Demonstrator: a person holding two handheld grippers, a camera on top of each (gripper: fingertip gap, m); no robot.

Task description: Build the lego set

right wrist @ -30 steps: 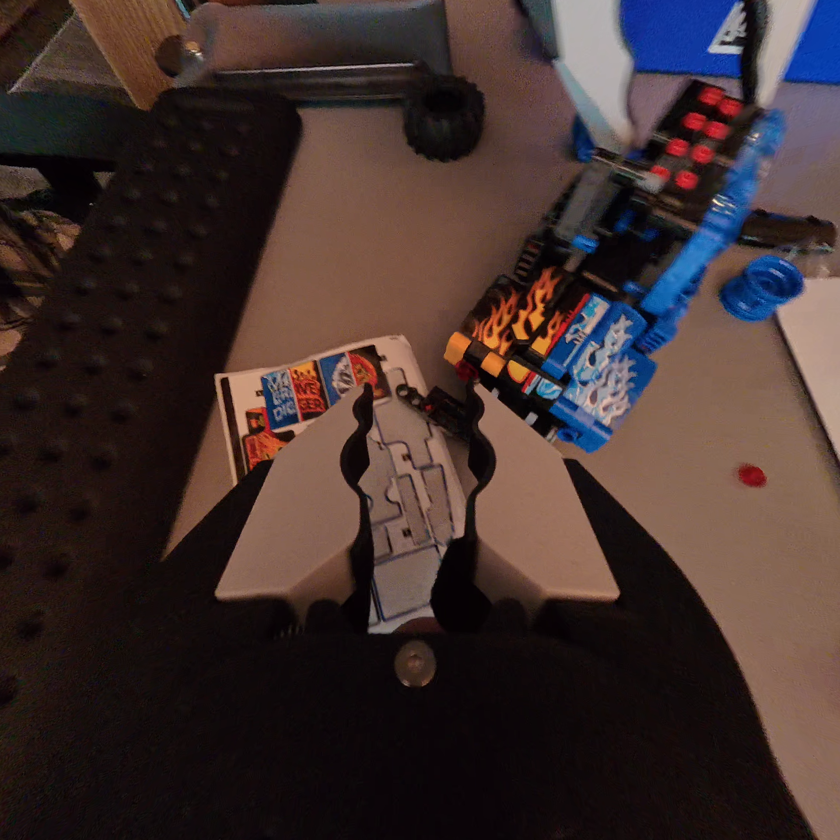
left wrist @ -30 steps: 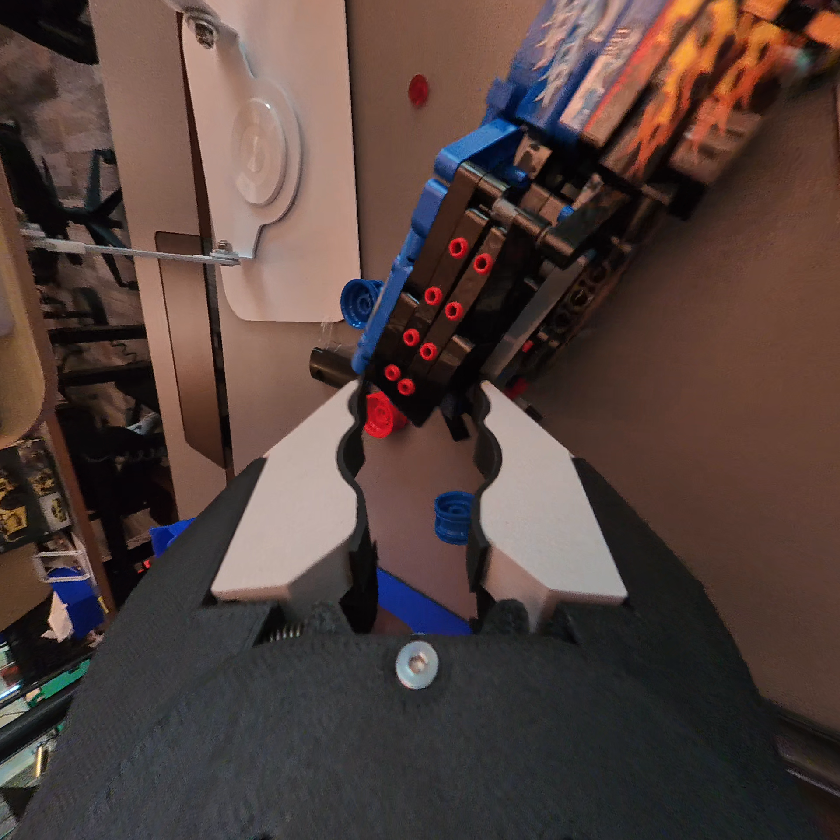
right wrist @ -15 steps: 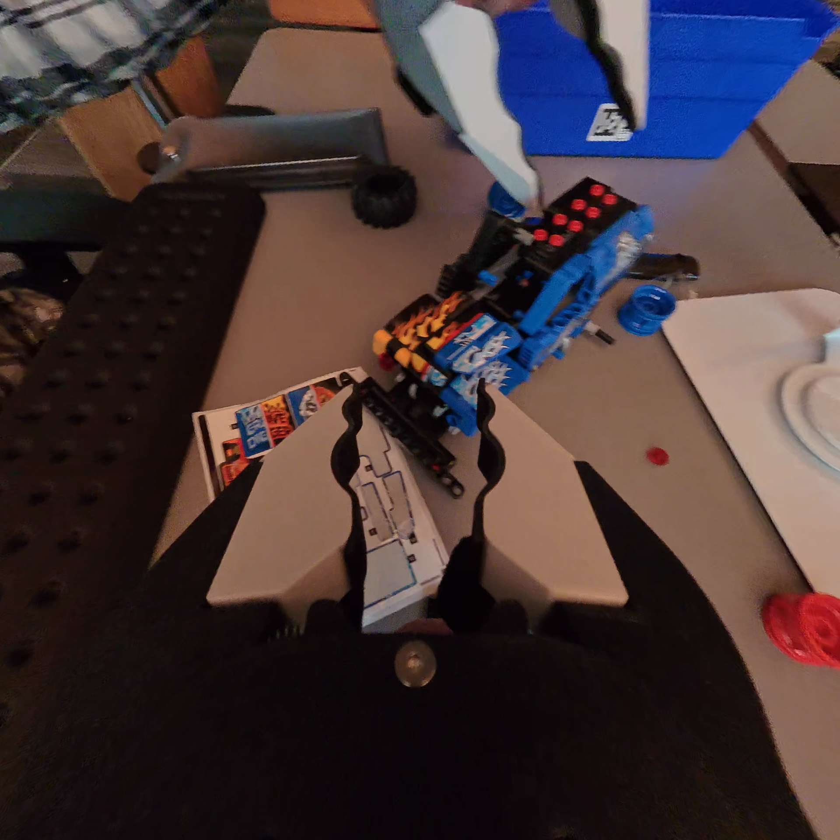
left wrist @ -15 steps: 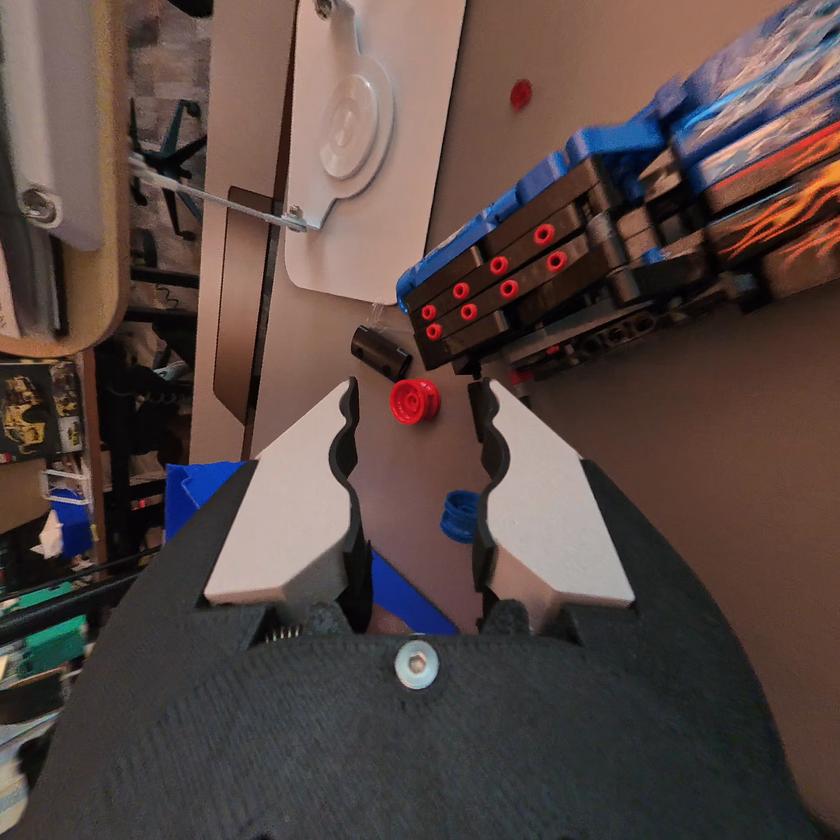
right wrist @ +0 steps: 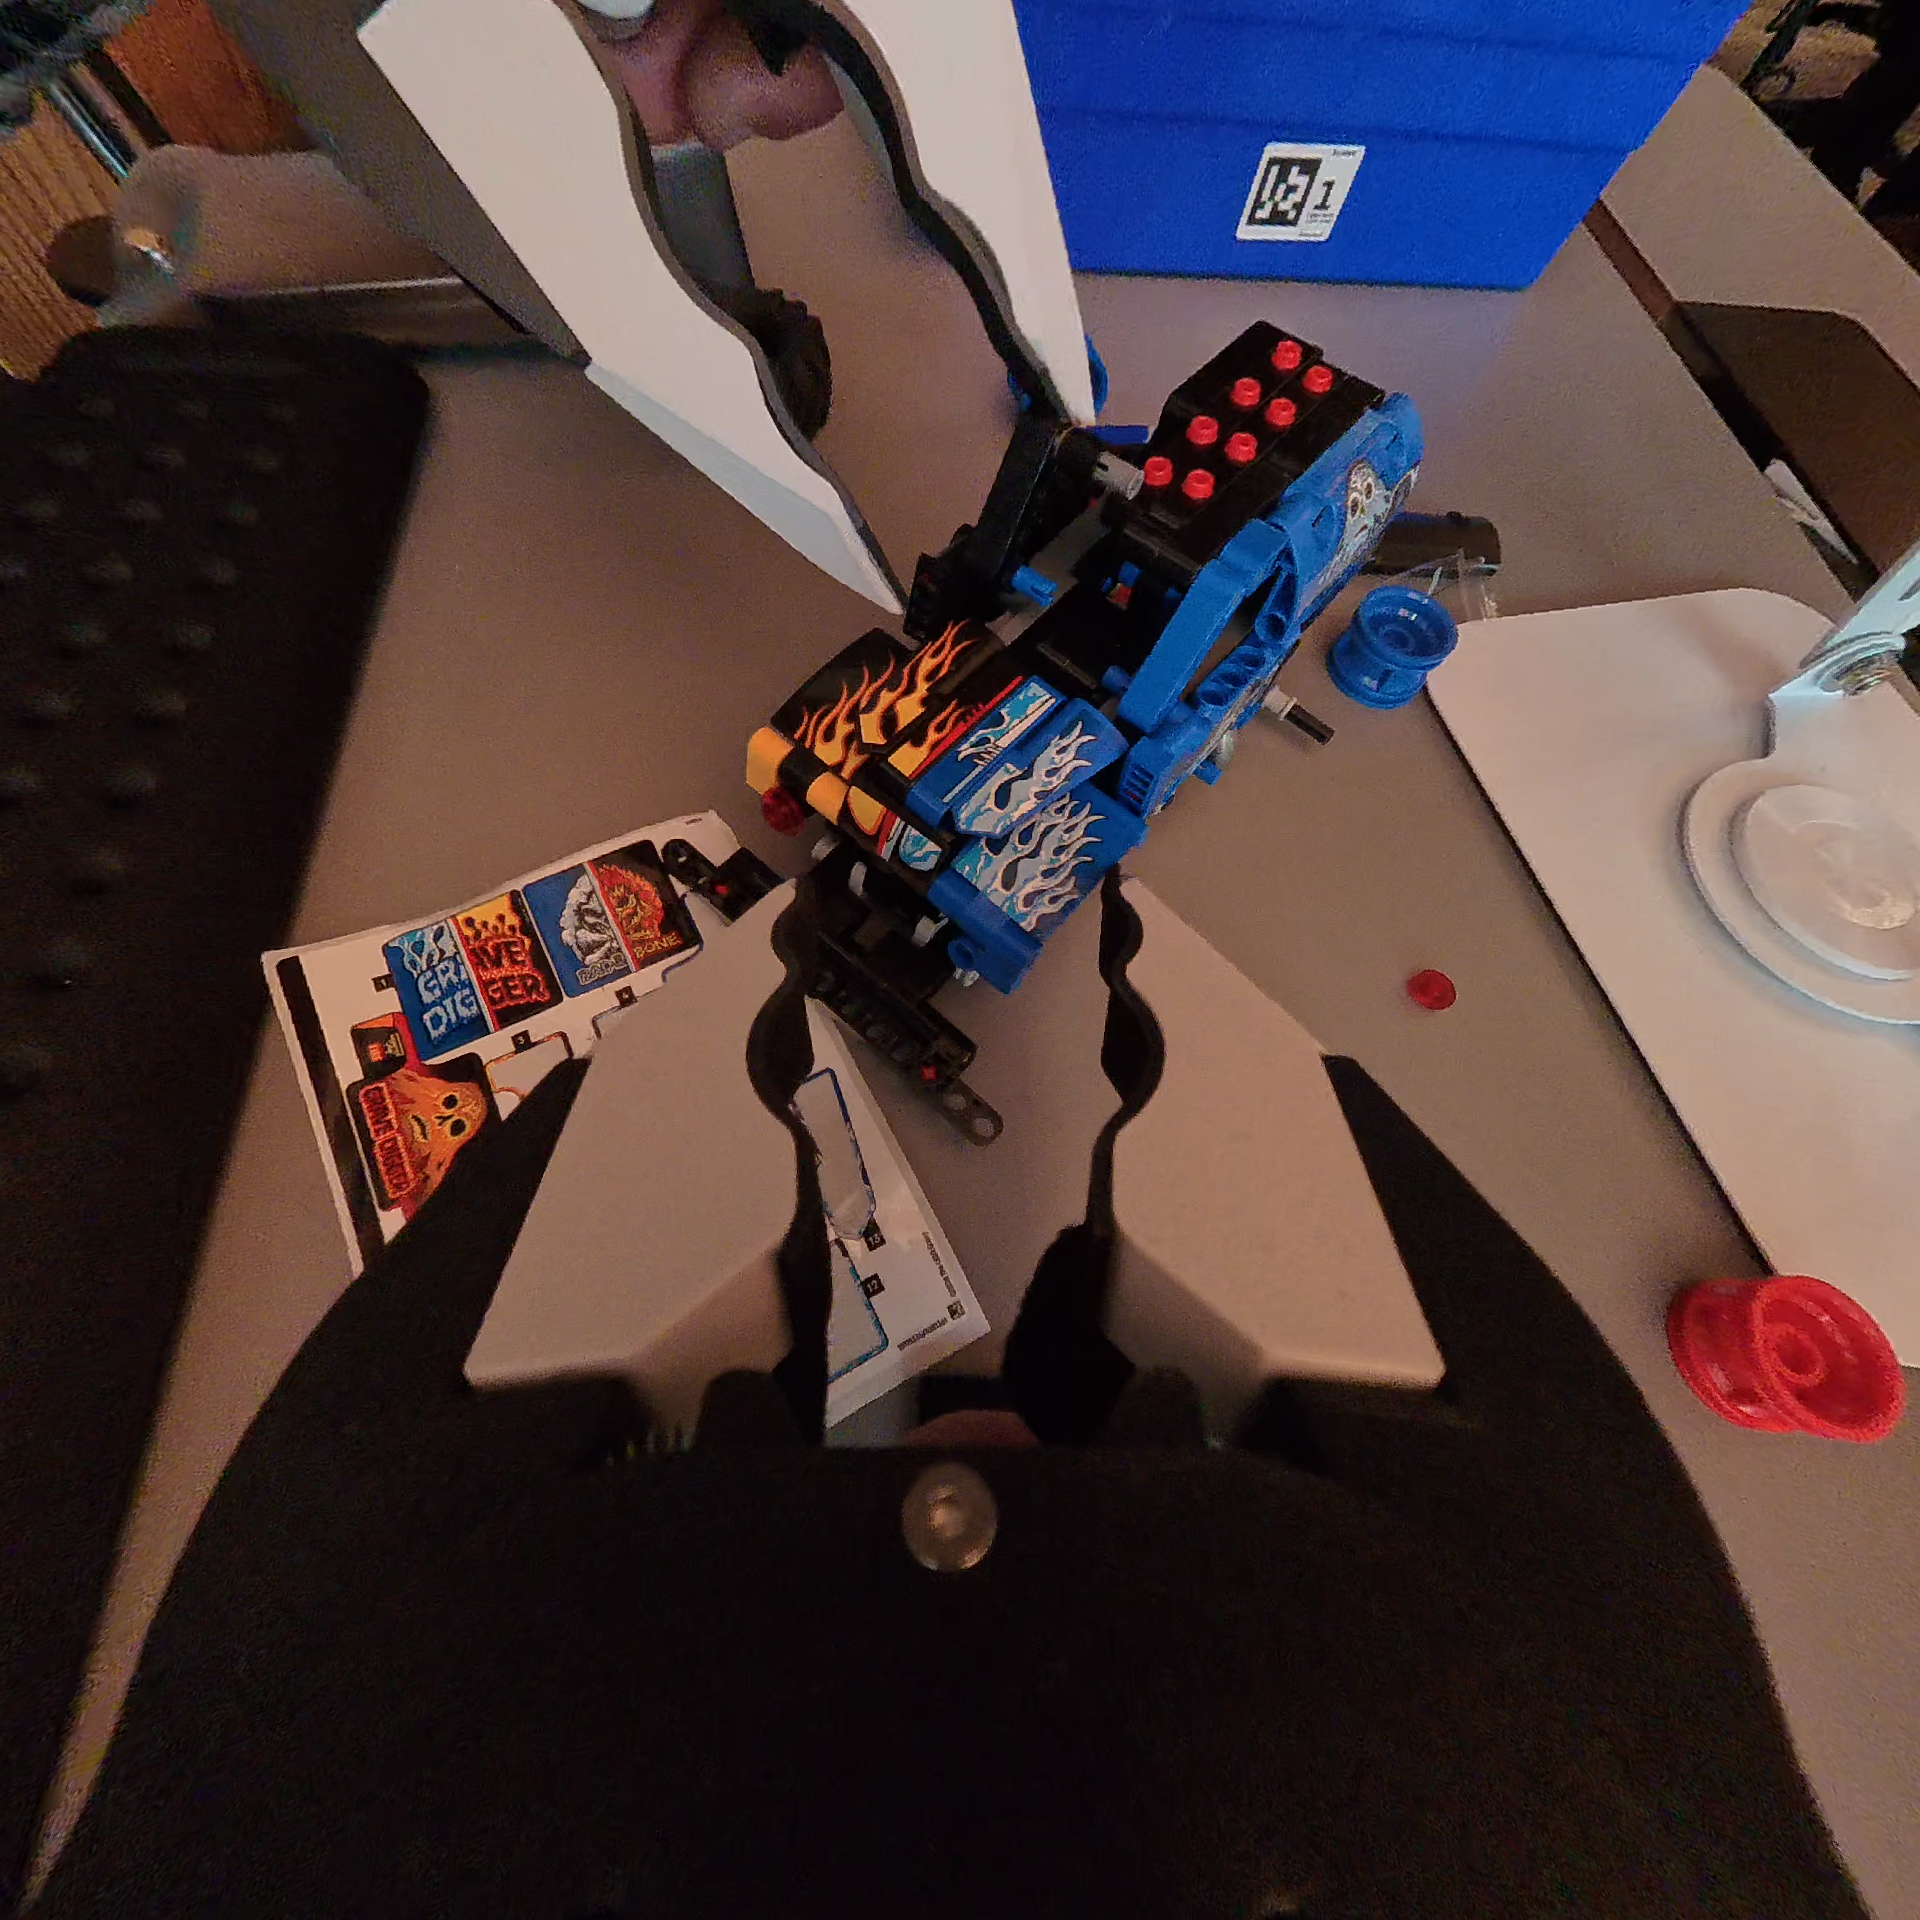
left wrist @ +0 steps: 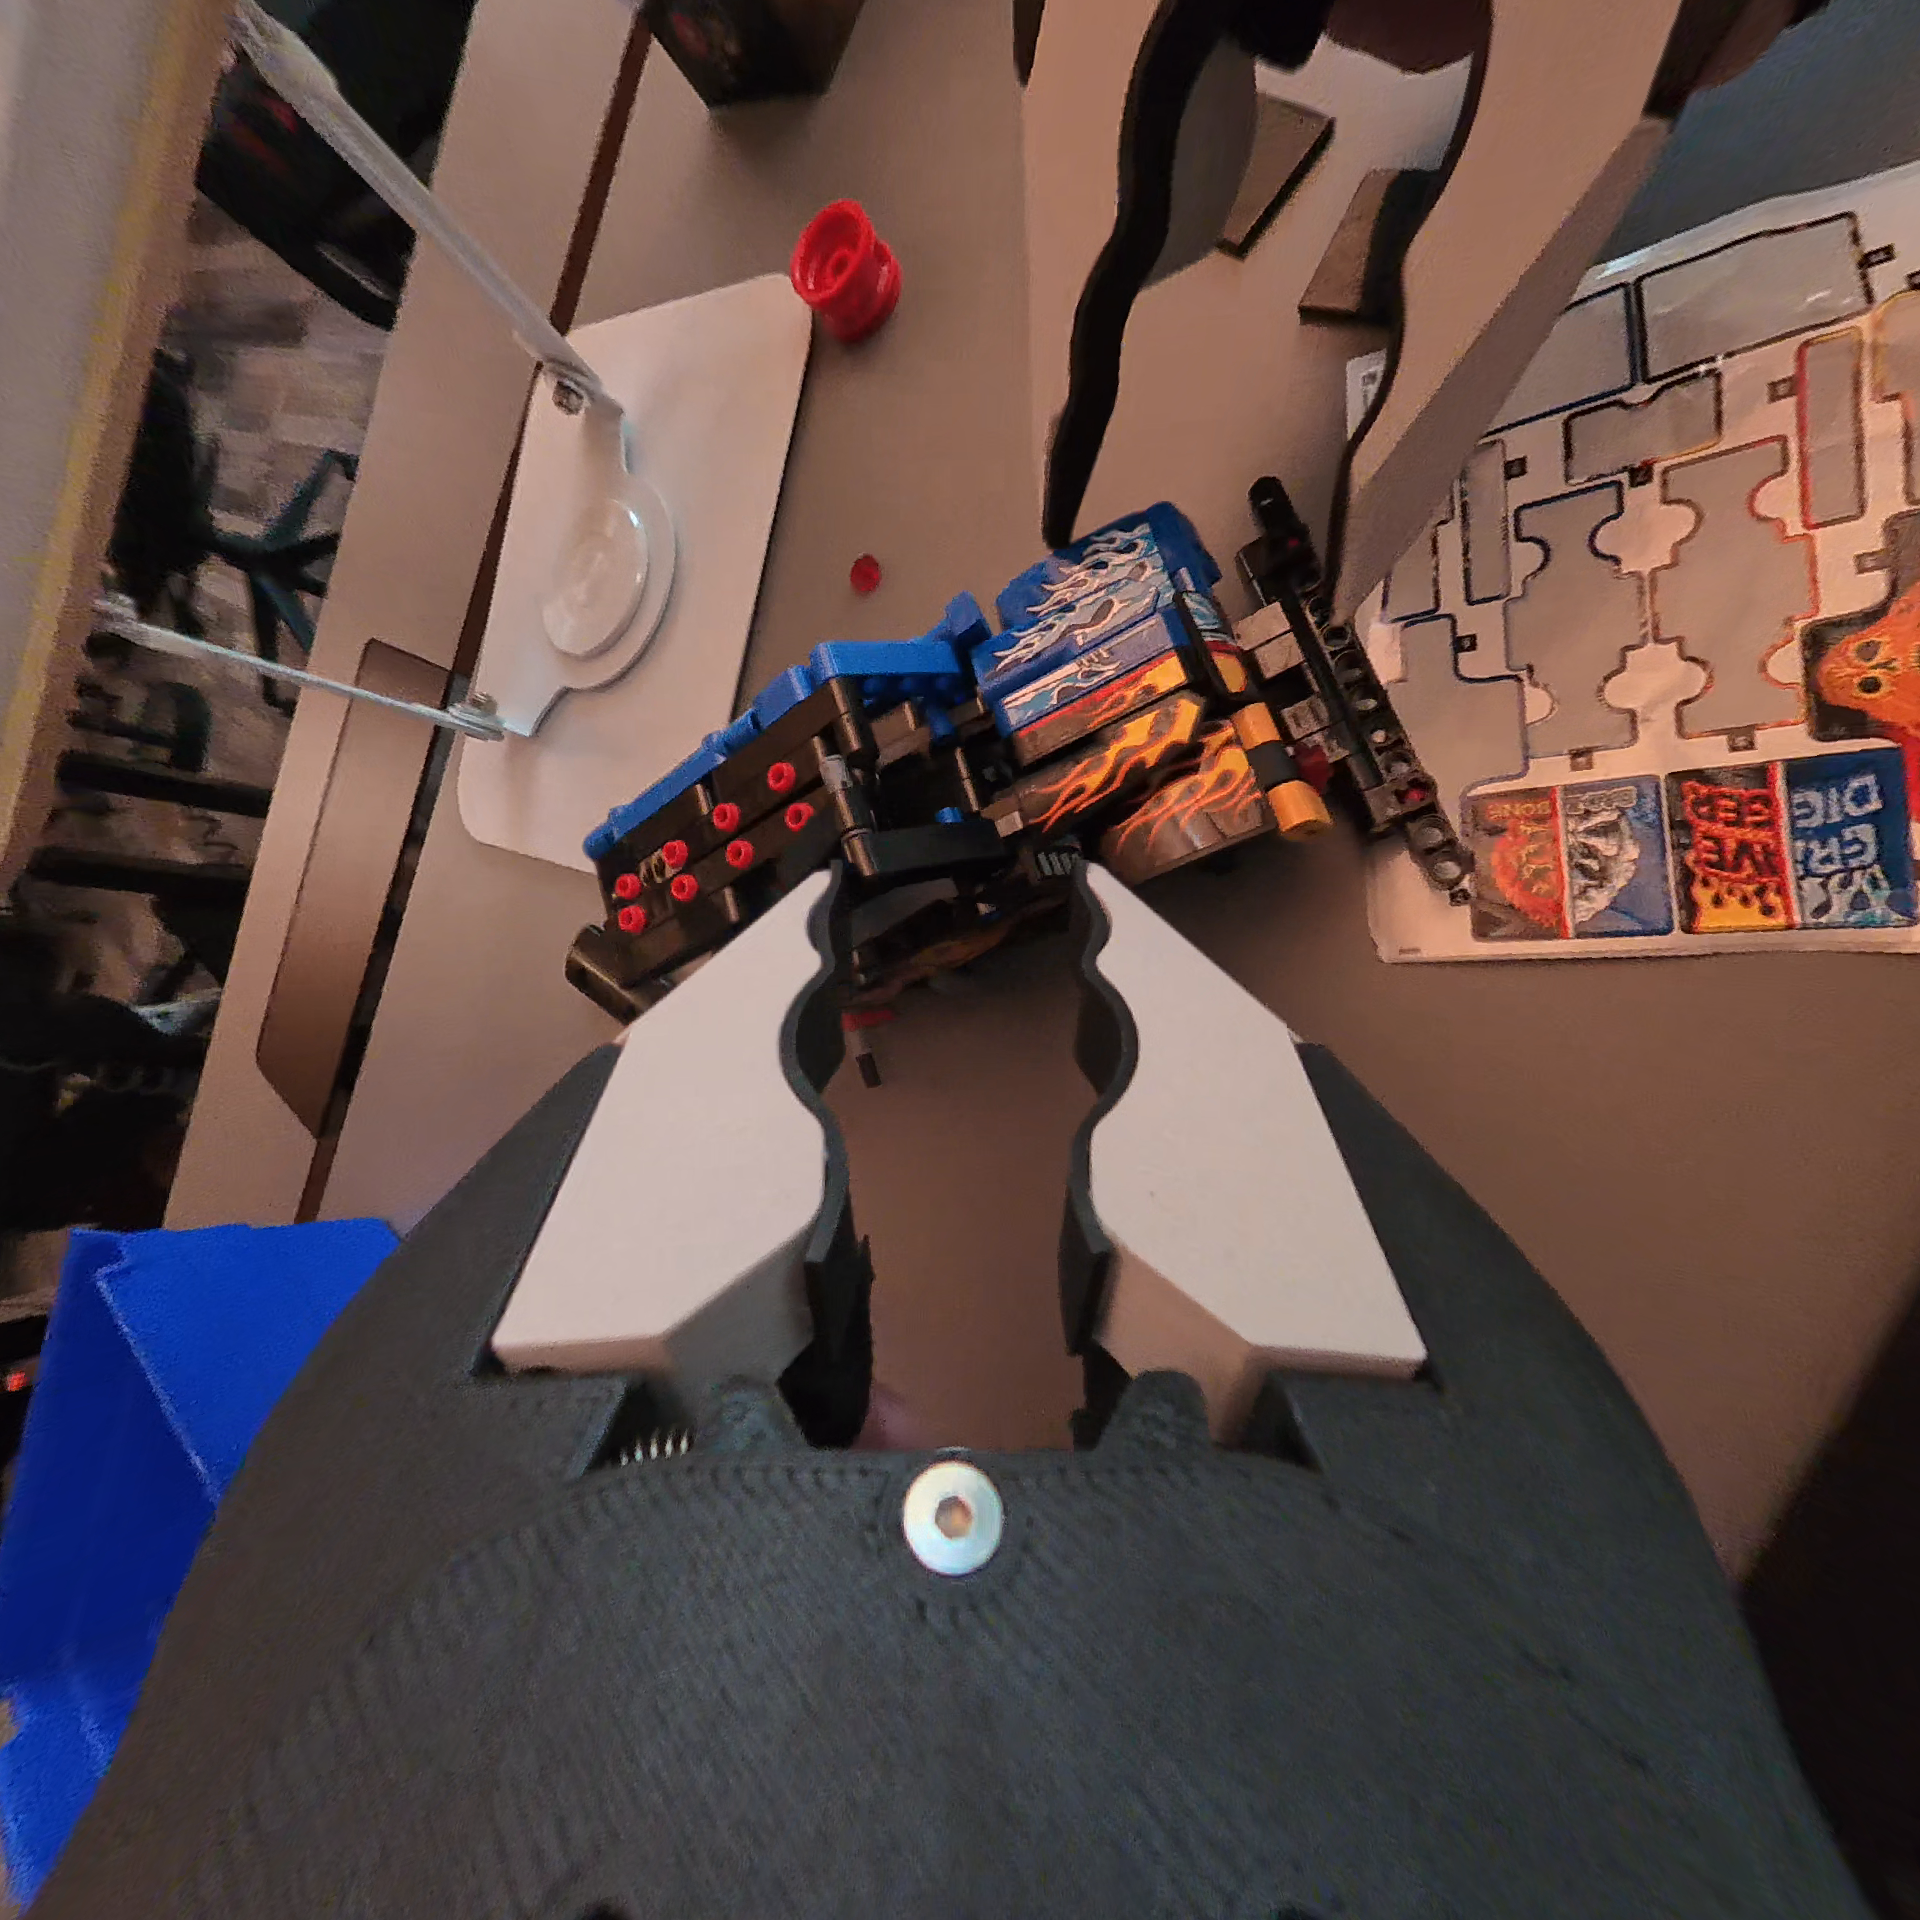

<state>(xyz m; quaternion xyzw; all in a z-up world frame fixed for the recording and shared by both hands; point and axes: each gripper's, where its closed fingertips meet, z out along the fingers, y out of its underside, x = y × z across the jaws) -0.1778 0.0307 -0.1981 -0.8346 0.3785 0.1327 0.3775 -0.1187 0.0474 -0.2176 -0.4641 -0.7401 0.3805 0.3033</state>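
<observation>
Lego truck, blue-black plastic w/ flame stickers (right wrist: 1049, 707), is lying tilted on grey table (right wrist: 582, 623) betw both claws. Left gripper (left wrist: 956, 914) & right gripper (right wrist: 945, 914) are both hanging spread, pinching nothing. Best: grip chassis sides firmly before adding red wheel hub (right wrist: 1782, 1356).

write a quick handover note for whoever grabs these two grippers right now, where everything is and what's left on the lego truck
Left gripper: open, empty, fingertips at the side of the truck body.
Right gripper: open, empty, at the truck's flame-printed front end.
Truck body lies on the table, no wheels on it.
Loose: red wheel hub, blue wheel hub, small red stud; a black tyre seems to sit behind the left fingers.
Sticker sheet beside the front; blue bin behind.
Done: body with flame stickers. Left: wheels, at least.
</observation>
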